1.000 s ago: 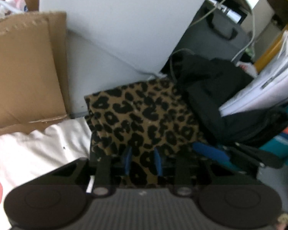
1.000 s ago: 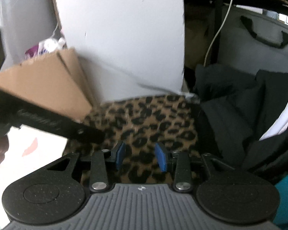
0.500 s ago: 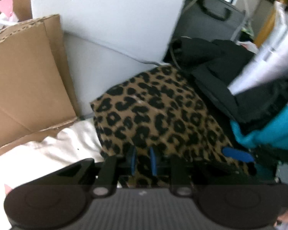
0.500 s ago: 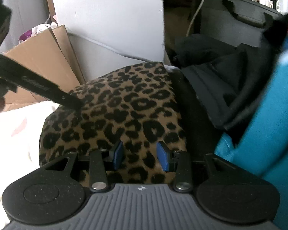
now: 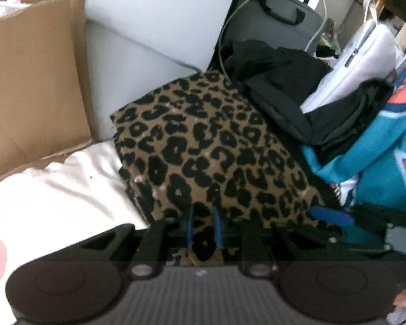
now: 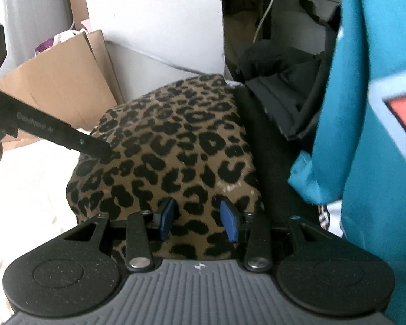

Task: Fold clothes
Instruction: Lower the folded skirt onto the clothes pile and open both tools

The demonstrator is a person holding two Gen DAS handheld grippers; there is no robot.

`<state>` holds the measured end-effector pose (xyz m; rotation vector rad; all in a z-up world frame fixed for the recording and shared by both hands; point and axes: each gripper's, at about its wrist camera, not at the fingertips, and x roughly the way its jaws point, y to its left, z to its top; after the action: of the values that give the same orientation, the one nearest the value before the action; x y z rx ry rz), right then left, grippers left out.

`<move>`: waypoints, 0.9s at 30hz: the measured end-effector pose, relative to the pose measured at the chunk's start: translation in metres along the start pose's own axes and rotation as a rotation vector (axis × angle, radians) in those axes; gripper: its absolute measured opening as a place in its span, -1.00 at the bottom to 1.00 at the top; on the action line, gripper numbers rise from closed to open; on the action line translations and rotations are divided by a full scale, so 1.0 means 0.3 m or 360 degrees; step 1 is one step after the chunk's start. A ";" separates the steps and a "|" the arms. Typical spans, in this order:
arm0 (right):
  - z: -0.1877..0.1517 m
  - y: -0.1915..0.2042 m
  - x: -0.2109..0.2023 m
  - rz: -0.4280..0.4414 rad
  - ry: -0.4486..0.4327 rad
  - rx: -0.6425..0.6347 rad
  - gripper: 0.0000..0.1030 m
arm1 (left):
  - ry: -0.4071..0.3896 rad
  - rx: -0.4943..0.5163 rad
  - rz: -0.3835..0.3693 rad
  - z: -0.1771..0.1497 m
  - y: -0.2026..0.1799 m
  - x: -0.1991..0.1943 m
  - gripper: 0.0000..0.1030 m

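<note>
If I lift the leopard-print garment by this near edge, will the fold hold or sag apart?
The leopard-print garment is probably soft knit: its far end drapes rounded, so expect sag. The left gripper and right gripper both sit at its near edge, so the far layers would likely hang. It looks thick, so slipping seems unlikely.

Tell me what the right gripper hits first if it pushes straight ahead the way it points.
Most likely the leopard-print garment: the right gripper points down onto it, and the cloth fills the view between and beyond its fingers. Depth is hard to judge, so whether they already touch it is unclear.
</note>
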<state>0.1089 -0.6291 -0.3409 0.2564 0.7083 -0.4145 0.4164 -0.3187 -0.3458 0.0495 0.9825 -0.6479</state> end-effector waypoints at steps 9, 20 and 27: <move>-0.061 -0.028 -0.086 -0.0062 0.0060 -0.0076 -0.13 | -0.0018 -0.0100 0.0011 -0.024 0.028 -0.070 -0.34; -0.100 -0.060 -0.110 -0.0076 0.0109 0.0062 -0.18 | 0.0049 -0.0188 -0.0083 -0.128 0.049 -0.051 -0.08; -0.118 -0.094 -0.110 -0.0050 0.0179 0.0251 -0.21 | 0.0059 -0.0268 -0.0076 -0.157 0.056 -0.056 -0.80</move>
<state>0.0534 -0.6321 -0.3470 0.4203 0.7914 -0.4895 0.3834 -0.2817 -0.3636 -0.1108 1.0734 -0.6075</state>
